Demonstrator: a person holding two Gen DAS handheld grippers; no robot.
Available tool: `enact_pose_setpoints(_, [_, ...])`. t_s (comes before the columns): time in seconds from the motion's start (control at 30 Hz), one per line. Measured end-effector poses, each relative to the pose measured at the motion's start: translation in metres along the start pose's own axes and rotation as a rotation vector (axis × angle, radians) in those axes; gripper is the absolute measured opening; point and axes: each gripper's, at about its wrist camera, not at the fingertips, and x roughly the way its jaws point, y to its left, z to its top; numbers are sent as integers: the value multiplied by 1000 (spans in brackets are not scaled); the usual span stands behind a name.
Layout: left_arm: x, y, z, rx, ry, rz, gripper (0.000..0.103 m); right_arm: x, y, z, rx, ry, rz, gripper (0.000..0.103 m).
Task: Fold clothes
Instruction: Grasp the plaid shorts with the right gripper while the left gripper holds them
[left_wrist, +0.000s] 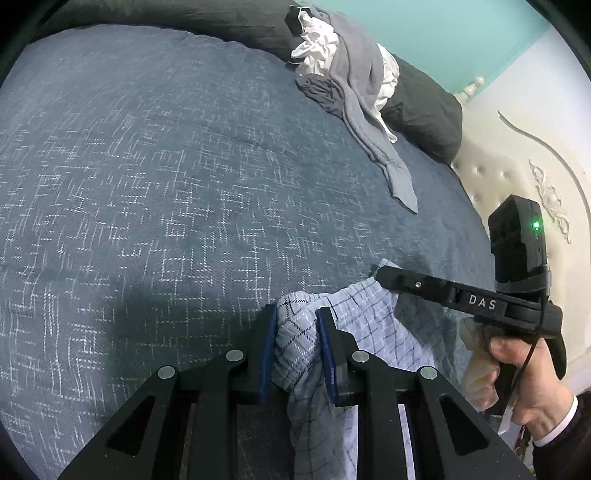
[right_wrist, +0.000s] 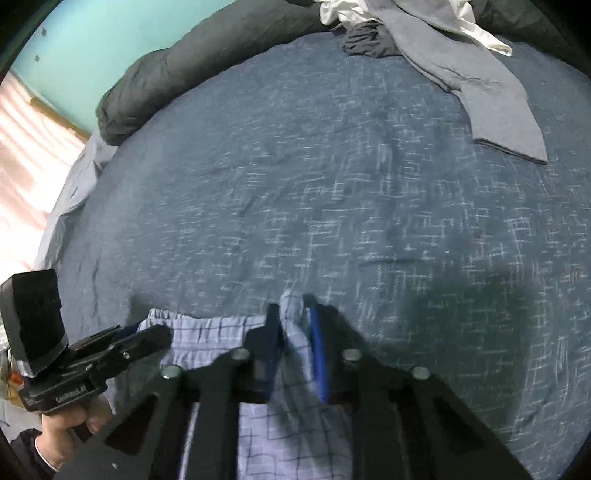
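A light blue checked garment (left_wrist: 365, 321) hangs between my two grippers above the dark blue bedspread (left_wrist: 166, 166). My left gripper (left_wrist: 295, 314) is shut on one bunched corner of it. My right gripper (right_wrist: 293, 314) is shut on the other corner of the same garment (right_wrist: 218, 339); it shows from the side in the left wrist view (left_wrist: 384, 275). The left gripper shows at the lower left of the right wrist view (right_wrist: 155, 338). The cloth drops below both grippers and out of sight.
A pile of grey, white and dark clothes (left_wrist: 343, 74) lies at the far side of the bed, with a grey sleeve (right_wrist: 491, 96) trailing toward me. A dark rolled duvet (right_wrist: 192, 62) lines the far edge. A cream tufted headboard (left_wrist: 517, 166) stands at the right.
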Motion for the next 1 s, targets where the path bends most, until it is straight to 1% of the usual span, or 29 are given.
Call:
enact_pose_setpoints(0.07, [-7,-5,-1,-3,-11,4,20,-12,4,-6,-25,-32,22,10])
enact_pose_setpoints(0.2, [-32,-25,-3,18,-40,4,20,-50,10,-18,-58,-120,76,10])
enact_pose_setpoints(0.37, [-85,-66,-8,47,-120,-9,19,-115,28,-35,-124,-239,128,10])
enact_pose_setpoints(0.5, [-135,-108,-11,83,-176,-52,18,-187,47,-47,-170,-354,186,10])
enact_pose_setpoints(0.7, [-216,-194,-12,210,-265,-56,18,-291,68,-64,-218,-481,223,10])
enact_pose_setpoints(0.8, [-247,-232,-13,239,-296,-68,18,-341,83,-70,-235,-545,250,10])
enact_pose_setpoints(0.9, [-278,-273,-15,276,-329,-80,18,-390,92,-83,-270,-597,239,10])
enact_pose_setpoints(0.93, [-285,-285,-16,289,-338,-84,14,-404,91,-88,-271,-613,233,10])
enact_pose_setpoints(1.0, [-299,-308,-20,313,-351,-92,12,-433,89,-98,-273,-644,222,10])
